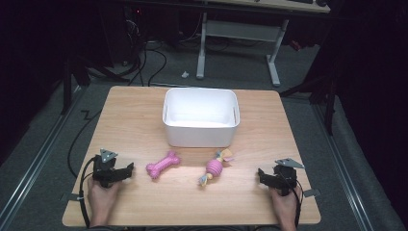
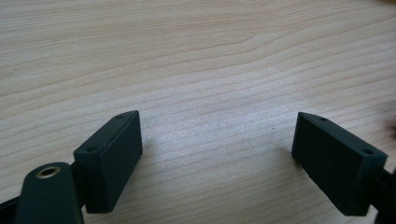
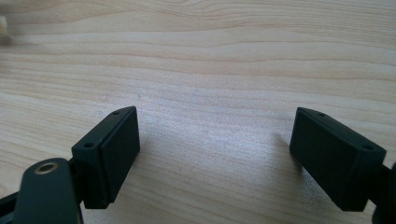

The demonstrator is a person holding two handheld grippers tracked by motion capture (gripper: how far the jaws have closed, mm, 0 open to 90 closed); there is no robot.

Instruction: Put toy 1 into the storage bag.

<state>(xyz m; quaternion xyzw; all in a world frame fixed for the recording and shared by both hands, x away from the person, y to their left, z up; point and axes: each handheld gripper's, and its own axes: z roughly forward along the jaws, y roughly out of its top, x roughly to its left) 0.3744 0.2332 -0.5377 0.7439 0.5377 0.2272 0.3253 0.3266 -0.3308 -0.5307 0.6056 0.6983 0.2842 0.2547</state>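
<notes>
A pink bone-shaped toy (image 1: 163, 164) lies on the wooden table (image 1: 130, 120) in front of a white bin (image 1: 200, 117). To its right lies a pink striped ball toy with rope ends (image 1: 214, 167). My left gripper (image 1: 129, 169) rests on the table at the front left, just left of the bone, and is open. In the left gripper view its jaws (image 2: 218, 140) stand wide apart over bare wood. My right gripper (image 1: 260, 174) sits at the front right, right of the ball toy, open too. Bare wood lies between its jaws (image 3: 215, 140) in the right gripper view.
The white bin appears empty and stands at the table's middle rear. A white desk frame (image 1: 239, 36) and cables (image 1: 154, 57) are on the floor beyond the table. Metal rails (image 1: 33, 163) run along both sides of the table.
</notes>
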